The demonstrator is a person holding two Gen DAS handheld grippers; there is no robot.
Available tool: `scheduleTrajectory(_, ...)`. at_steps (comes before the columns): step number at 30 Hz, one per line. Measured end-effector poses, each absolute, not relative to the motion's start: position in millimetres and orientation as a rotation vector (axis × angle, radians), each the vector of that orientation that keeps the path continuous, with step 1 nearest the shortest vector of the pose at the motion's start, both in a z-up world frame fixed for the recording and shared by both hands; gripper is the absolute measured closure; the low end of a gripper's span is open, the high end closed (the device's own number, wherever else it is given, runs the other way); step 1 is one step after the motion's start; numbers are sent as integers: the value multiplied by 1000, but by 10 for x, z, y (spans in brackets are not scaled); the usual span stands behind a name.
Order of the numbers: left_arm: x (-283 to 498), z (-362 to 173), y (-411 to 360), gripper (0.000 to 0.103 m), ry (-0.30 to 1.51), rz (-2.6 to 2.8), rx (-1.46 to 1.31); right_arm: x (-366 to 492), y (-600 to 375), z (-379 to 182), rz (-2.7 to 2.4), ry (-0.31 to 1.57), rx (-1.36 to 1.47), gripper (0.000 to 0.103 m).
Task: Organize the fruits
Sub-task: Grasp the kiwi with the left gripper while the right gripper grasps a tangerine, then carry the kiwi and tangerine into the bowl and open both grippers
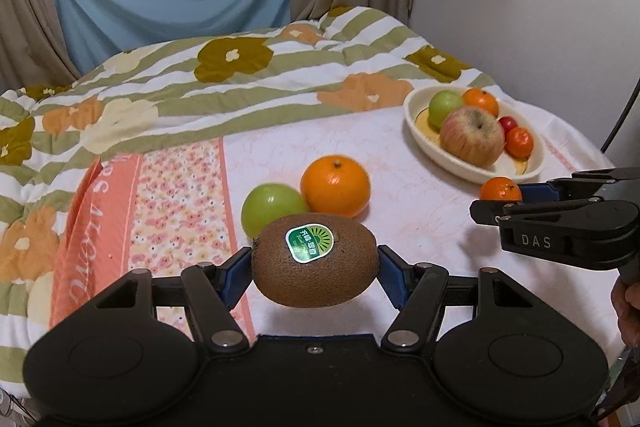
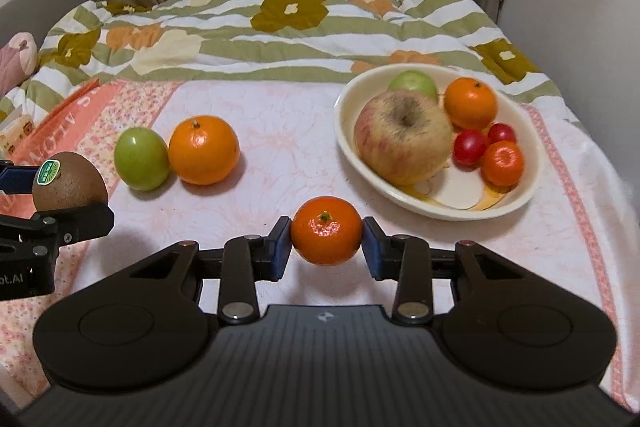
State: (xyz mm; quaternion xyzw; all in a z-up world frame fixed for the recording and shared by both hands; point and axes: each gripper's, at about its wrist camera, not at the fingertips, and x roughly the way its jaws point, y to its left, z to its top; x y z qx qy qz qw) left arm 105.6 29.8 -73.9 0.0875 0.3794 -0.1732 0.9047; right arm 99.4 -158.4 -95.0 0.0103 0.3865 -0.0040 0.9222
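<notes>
A broad strip of bare pink sheet (image 2: 280, 131) lies open between a green fruit (image 2: 141, 159) touching an orange (image 2: 203, 149) on the left and the cream bowl (image 2: 516, 201) on the right. The bowl's back is crowded by a large apple (image 2: 402, 137) and smaller fruit, with a free patch at its near side.

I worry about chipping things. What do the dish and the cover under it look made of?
The dish looks like glazed ceramic, possibly melamine: cream, smooth, with soft sheen on its rim. The cover looks like thin woven cloth, matte, printed in pink, creased and lying soft over the bed.
</notes>
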Motion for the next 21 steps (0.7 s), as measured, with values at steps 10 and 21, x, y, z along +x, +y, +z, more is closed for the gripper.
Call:
scheduleTrajectory(10, 979, -348, -77, 33, 729, -357, 157, 828, -2117, -543, 13, 751, 30, 51)
scheduleTrajectory(21, 1000, -228, -1020, 33, 723, -339, 122, 909, -3016, -414, 62, 736, 11, 51)
